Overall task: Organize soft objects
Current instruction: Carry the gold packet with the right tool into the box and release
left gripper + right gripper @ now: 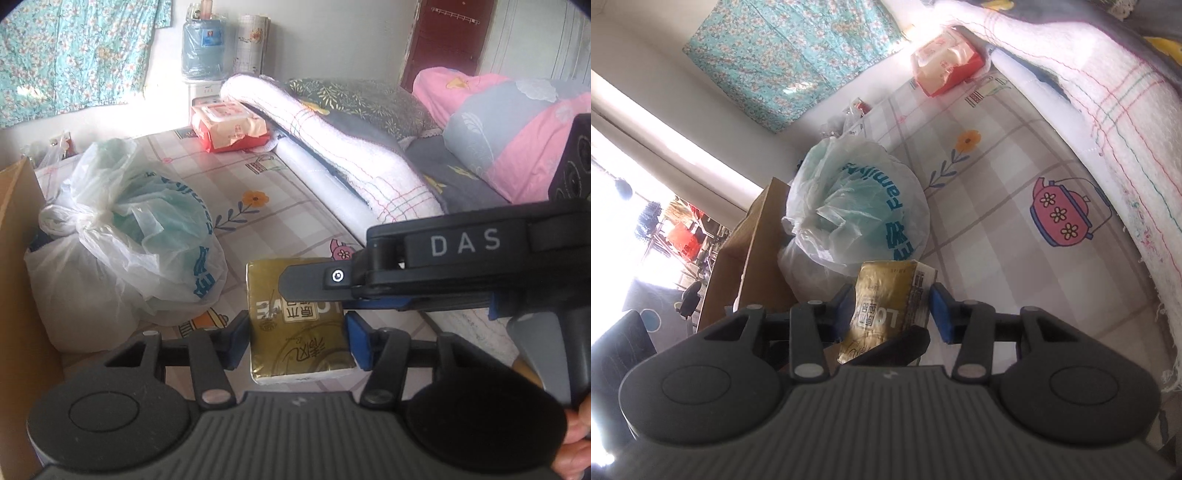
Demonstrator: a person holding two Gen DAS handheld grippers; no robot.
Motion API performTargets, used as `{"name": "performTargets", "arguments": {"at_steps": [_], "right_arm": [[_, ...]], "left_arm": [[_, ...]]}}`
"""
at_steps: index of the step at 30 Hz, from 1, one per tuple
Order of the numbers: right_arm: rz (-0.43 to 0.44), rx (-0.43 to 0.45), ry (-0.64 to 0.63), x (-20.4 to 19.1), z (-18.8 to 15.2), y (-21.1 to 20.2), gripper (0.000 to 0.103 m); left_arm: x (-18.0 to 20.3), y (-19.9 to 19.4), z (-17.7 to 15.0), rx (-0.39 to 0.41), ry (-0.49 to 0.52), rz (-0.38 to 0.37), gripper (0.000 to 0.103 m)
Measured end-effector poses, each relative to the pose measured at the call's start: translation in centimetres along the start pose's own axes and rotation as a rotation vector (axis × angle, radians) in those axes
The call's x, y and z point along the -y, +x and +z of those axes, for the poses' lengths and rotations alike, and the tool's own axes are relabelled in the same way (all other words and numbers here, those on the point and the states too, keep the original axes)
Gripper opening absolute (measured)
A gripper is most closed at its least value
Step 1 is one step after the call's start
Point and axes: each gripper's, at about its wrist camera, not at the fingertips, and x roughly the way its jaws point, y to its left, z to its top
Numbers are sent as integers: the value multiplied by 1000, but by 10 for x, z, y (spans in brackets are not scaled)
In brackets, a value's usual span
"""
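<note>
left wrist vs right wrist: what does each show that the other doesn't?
Left wrist only: water dispenser, pink pillow, dark red door, the right gripper reaching in from the side.
Right wrist only: bright window with outdoor clutter, teapot print on the sheet.
Both: gold tissue pack between blue pads, tied plastic bag, cardboard box, red wipes pack, white blanket, floral cloth.
</note>
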Motion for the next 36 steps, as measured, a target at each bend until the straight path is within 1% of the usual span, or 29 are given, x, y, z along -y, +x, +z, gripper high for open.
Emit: {"name": "performTargets", "arguments": {"at_steps": [2, 5, 8, 10, 12, 15, 17, 20, 22, 24, 25, 27, 28, 29, 32, 36], "right_arm": [[28, 19, -42, -23, 3, -5, 45], [90, 30, -123, -70, 8, -4, 45], [167, -7, -204, -126, 7, 13, 46], [209, -57, -245, -161, 2, 31, 47], [252, -123, -292, -199, -10, 57, 48], [286, -231, -335, -242, -32, 101, 48], [301, -320, -330, -263, -48, 133, 48], [320, -425, -316, -286, -69, 170, 48], [327, -478, -297, -294, -80, 189, 48], [322, -532, -272, -297, -89, 204, 48], [318, -551, -267, -297, -91, 209, 48], [302, -600, -244, -295, -100, 221, 48], [298, -624, -235, -293, -103, 226, 48], [290, -646, -226, -293, -105, 231, 49], [267, -672, -213, -291, -110, 237, 50], [275, -663, -200, -285, -106, 234, 53]], "left_arm": [[-10, -23, 5, 49, -16, 19, 56], [-39, -68, 9, 128, -60, 66, 56], [-75, -108, 5, 171, -111, 129, 56], [-104, -133, -5, 176, -147, 179, 56], [-132, -153, -17, 171, -187, 227, 56], [-180, -172, -39, 130, -282, 289, 56], [-211, -179, -54, 84, -349, 343, 55], [-245, -185, -72, 29, -421, 383, 55], [-261, -189, -83, 0, -443, 403, 55], [-268, -190, -87, -21, -447, 411, 56], [-271, -190, -89, -29, -449, 413, 58], [-272, -193, -100, -42, -453, 405, 65], [-273, -194, -101, -45, -456, 403, 71], [-274, -195, -105, -44, -458, 404, 72], [-275, -197, -105, -51, -469, 408, 72], [-277, -203, -108, -32, -488, 404, 72]]}}
